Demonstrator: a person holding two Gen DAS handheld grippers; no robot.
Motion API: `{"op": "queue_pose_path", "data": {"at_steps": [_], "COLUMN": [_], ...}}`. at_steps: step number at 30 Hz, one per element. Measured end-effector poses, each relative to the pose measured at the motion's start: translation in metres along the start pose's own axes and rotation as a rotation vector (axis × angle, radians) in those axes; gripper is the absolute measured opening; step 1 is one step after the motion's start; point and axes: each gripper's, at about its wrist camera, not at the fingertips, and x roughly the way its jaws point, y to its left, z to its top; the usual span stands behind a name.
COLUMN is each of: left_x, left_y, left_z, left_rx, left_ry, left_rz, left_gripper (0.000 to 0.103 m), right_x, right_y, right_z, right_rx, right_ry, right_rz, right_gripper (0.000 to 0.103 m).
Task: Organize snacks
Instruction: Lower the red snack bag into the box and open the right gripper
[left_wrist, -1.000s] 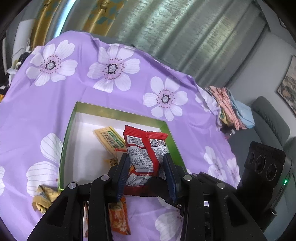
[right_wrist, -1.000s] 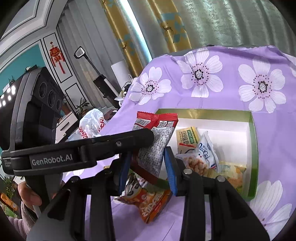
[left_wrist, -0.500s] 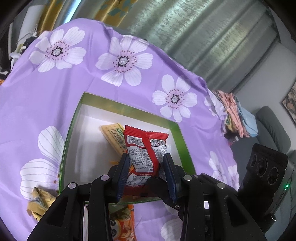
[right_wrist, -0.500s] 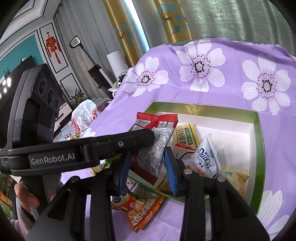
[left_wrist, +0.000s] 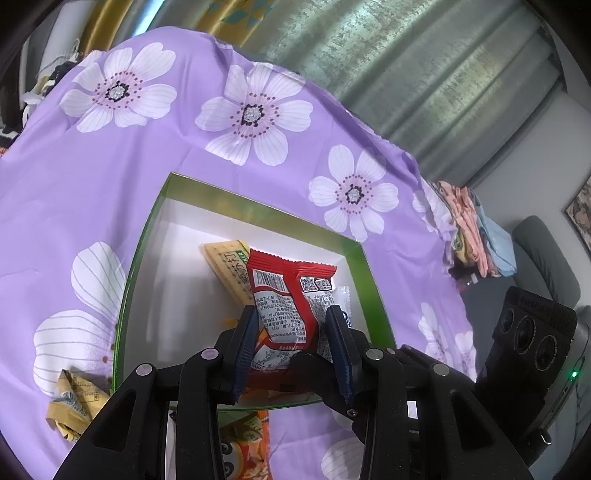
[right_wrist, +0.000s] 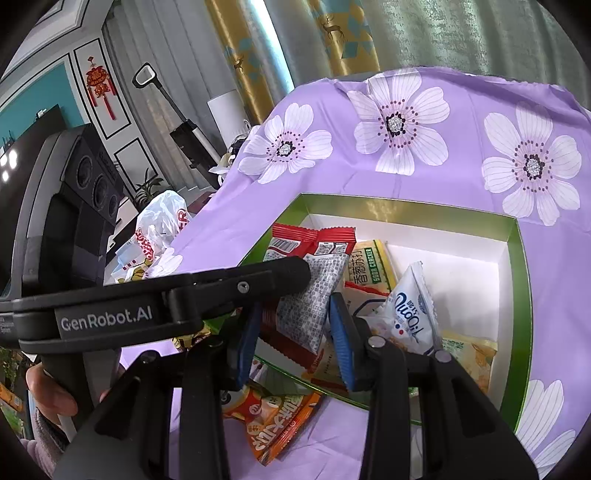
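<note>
Purple cloth (left_wrist: 155, 177) printed with white flowers covers the table, with grey and gold curtains (right_wrist: 332, 40) hanging behind it. On the cloth sits a green box (left_wrist: 364, 266) with a white floor. The left gripper (left_wrist: 291, 347) is clamped on a red packet (left_wrist: 286, 295), holding it upright over the box's near edge, the barcode end up and the blue pads pressing its sides. In the right wrist view the same packet shows between the right gripper's (right_wrist: 293, 336) blue pads, with the left gripper's black arm crossing in front; whether the right pads press the packet or merely frame it I cannot tell. Inside the box lie a yellow cracker pack (right_wrist: 369, 269), a white pouch (right_wrist: 410, 310) with blue lettering leaning upright, and a pale yellow bag (right_wrist: 469, 354) by the right wall. Outside the box, just before its near wall, an orange packet (right_wrist: 273, 421) lies flat on the cloth, and a crumpled yellow wrapper (left_wrist: 74, 402) sits off the box's left corner. A hand (right_wrist: 48, 395) grips the left gripper's handle.
</note>
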Motion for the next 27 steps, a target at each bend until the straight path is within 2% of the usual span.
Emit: {"op": "queue_pose_path", "data": {"at_steps": [27], "left_x": [0.006], "left_y": [0.0049], "left_z": [-0.0017], "left_rx": [-0.007], "left_ry": [0.008], "left_rz": [0.004], "left_gripper": [0.038], "right_x": [0.0053], "right_y": [-0.0009], "right_z": [-0.0002], "right_rx": [0.007], "right_ry": [0.018], "right_rz": [-0.014], "right_gripper": [0.039]}}
